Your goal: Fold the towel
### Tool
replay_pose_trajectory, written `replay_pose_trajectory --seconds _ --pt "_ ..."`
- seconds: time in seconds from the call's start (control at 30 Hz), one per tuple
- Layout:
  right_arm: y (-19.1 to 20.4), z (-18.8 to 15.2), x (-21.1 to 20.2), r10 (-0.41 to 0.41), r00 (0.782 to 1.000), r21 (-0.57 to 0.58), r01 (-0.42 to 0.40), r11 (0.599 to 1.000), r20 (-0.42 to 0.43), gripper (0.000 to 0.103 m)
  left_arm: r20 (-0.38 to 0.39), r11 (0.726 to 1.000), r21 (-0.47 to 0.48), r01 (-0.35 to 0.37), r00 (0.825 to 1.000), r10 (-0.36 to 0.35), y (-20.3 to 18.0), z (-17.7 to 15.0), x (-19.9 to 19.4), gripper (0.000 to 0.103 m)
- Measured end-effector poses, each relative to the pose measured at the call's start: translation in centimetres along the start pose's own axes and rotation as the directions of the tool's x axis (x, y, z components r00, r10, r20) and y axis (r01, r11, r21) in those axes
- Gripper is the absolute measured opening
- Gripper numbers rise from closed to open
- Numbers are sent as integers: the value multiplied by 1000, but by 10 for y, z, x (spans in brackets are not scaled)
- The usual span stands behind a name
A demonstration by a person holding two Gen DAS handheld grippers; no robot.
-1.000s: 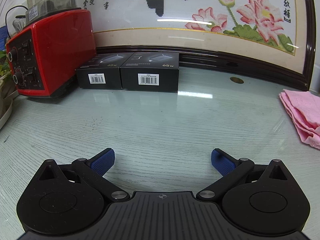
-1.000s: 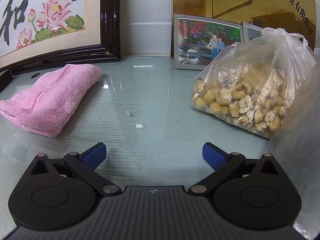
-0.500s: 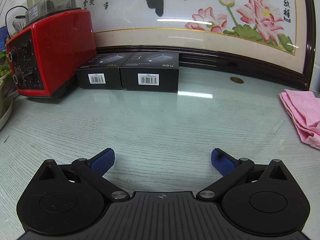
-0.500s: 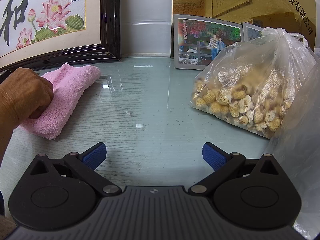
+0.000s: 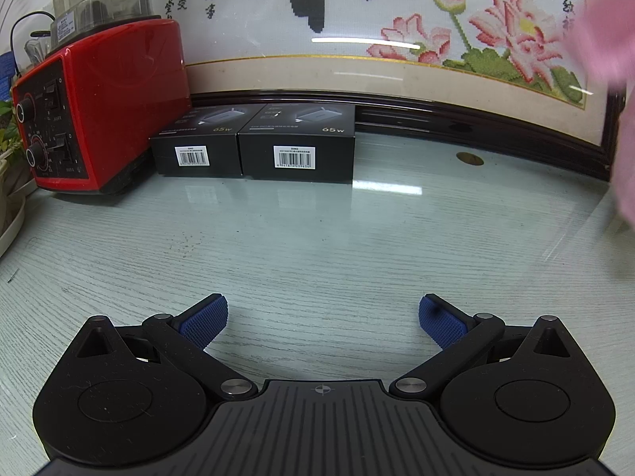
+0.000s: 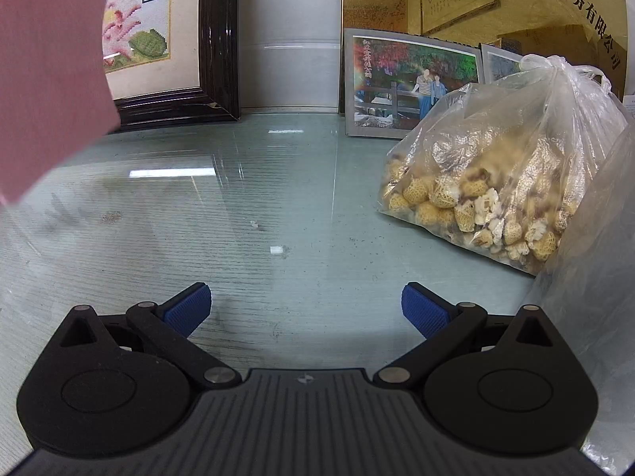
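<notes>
meanwhile the blurred pink towel (image 6: 47,71) hangs well apart from both grippers' spread, empty fingers (image 6: 186,309).

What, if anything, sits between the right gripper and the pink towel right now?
Nothing visible does. The blurred pink terry towel hangs raised at the upper left of the right wrist view, and only bare glass tabletop lies between it and the open right gripper. The clear plastic bag of dried mushrooms stands on the opposite side.
</notes>
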State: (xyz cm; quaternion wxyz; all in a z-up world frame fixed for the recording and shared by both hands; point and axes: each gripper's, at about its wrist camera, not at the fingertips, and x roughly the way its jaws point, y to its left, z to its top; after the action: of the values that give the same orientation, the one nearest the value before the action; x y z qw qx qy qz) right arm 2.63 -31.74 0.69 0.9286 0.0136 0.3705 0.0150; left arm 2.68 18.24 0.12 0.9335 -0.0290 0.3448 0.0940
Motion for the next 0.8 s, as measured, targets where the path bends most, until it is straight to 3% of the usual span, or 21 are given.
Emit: replay_pose_trajectory --seconds 0.8 --pt "0 0 0 0 1000 0 0 1000 0 103 0 1000 3 4 1000 -4 0 0 0 103"
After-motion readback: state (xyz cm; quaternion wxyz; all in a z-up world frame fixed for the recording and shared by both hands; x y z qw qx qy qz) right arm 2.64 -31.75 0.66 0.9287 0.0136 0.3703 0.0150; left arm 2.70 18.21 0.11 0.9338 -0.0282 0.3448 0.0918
